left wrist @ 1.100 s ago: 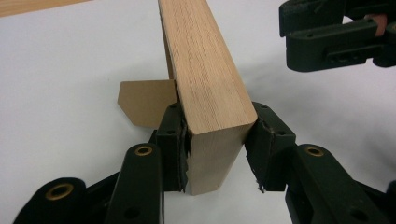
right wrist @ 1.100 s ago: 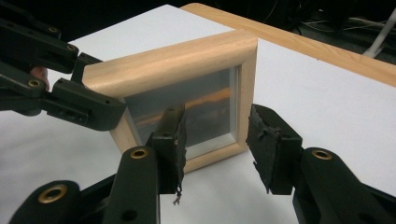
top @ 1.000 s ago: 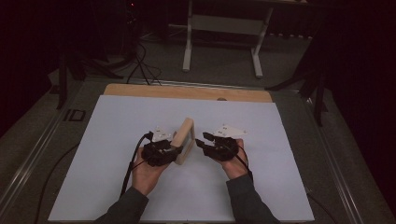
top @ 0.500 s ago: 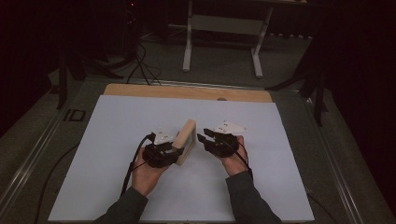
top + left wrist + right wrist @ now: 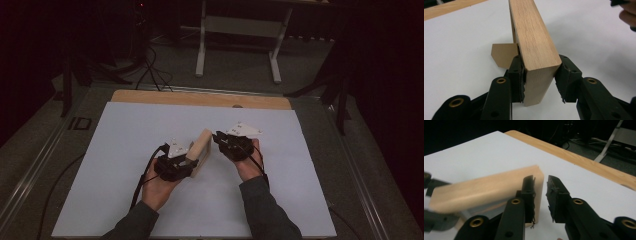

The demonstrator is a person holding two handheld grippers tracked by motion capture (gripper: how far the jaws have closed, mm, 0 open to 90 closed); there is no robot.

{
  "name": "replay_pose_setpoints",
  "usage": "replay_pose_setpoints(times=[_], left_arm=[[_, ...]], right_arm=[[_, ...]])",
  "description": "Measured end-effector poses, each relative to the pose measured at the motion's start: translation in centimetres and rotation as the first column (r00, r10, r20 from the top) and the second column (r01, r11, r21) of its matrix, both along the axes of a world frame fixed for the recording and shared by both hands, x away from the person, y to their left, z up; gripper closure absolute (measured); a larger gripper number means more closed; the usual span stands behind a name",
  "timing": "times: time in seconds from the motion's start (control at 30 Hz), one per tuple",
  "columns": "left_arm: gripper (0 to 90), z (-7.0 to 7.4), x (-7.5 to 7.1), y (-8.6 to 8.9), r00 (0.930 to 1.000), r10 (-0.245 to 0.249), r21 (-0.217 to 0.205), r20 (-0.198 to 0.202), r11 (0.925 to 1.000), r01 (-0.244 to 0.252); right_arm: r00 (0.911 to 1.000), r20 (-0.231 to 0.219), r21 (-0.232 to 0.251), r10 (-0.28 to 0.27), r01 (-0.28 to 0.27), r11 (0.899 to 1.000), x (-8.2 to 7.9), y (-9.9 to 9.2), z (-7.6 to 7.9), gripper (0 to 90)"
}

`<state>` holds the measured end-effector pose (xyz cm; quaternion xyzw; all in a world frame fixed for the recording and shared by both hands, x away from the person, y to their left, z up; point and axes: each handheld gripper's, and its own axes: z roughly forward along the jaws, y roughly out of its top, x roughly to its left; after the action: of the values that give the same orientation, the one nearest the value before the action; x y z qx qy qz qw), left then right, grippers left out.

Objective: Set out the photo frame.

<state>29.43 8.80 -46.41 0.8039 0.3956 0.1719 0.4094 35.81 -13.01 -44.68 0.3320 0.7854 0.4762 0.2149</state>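
Left claw (image 5: 539, 80) clamps the near end of the pale rectangular wooden block (image 5: 534, 42), held on edge above the white desk (image 5: 125, 150). Right claw (image 5: 540, 195), jaws just closing, empty beside its far end. Looks stiff, smooth, fairly light: grip flat faces.

high view overhead, facing forward, claw views close, sharing wooden block (image 5: 200, 151)

Right claw (image 5: 540, 195) jaws narrower, nearer block (image 5: 484, 191)
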Motion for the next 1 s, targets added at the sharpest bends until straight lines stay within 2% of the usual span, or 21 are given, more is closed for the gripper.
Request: replay_pose_setpoints(times=[0.17,0.47,1.0], left_arm=[[61.0,0.0,-0.1,-0.1,0.9999,-0.010,0.012,0.007,0.9999,0.010],[61.0,0.0,-0.2,-0.2,0.9998,-0.016,0.016,0.011,0.9997,0.016],[60.9,0.1,-0.4,-0.3,0.9992,-0.036,0.037,0.018,0.9987,0.036]], right_arm=[[0.9999,0.013,0.009,-0.002,0.001,1.000,0.7,0.5,0.7,87.7],[0.9989,0.032,-0.004,0.035,-0.035,0.999,1.5,2.1,1.6,89.5],[0.9991,-0.020,-0.065,0.036,-0.038,0.997,3.5,4.3,0.8,89.7]])
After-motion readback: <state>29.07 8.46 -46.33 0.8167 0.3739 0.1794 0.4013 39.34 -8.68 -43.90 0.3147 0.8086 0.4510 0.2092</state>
